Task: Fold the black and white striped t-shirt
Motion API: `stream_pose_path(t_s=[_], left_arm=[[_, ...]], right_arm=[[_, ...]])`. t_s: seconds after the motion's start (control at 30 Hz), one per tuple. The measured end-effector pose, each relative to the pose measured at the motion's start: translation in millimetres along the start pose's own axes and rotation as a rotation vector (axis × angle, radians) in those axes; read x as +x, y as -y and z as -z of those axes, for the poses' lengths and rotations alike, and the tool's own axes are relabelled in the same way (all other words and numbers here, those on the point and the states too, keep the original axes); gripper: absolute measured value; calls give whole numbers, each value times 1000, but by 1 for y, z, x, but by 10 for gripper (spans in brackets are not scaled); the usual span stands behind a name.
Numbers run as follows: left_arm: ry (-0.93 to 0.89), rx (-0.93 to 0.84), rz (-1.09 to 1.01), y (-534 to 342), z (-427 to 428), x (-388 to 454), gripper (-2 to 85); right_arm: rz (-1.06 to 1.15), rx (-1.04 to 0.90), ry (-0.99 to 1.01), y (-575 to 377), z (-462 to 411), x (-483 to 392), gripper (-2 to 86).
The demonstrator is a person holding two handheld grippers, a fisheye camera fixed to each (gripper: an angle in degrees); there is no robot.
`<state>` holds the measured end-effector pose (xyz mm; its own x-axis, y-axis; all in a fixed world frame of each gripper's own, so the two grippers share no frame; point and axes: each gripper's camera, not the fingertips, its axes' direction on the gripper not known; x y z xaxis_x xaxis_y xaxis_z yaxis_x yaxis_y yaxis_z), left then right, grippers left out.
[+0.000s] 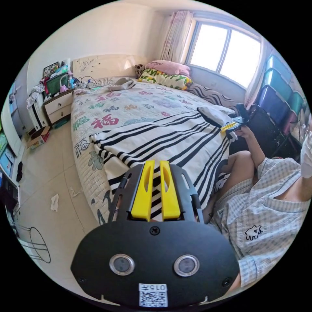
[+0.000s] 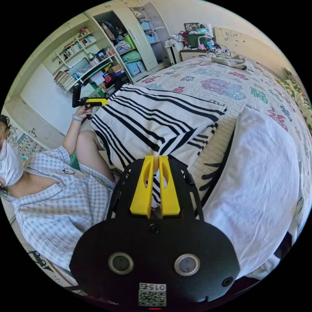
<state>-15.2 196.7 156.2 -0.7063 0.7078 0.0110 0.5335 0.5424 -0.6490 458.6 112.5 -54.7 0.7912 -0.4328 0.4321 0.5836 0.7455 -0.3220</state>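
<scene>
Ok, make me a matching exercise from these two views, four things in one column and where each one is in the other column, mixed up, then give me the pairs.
Things:
1. striped t-shirt
2. pink pillow
3. white pillow
4. nightstand

Places:
A. at the head of the bed, under the window
B. on the floor beside the bed's head, piled with clutter
C. spread over the near edge of the bed, an edge pinched in each gripper
D. on the bed beside the right gripper, next to the shirt

Pairs: 1-C, 2-A, 3-D, 4-B
</scene>
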Motion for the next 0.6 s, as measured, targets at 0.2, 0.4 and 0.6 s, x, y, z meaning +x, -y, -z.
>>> stream_pose_path(t_s=[0.2, 0.4, 0.6], left_arm=[[-39, -36, 32, 17, -2, -13, 17], [-115, 399, 274, 18, 55, -76, 70], [-35, 289, 544, 59, 15, -147, 119]], right_arm=[[-18, -22, 131, 17, 2, 14, 56], [-166, 291, 1, 64, 45, 43, 91], [-329, 109, -59, 152, -16, 85, 139]])
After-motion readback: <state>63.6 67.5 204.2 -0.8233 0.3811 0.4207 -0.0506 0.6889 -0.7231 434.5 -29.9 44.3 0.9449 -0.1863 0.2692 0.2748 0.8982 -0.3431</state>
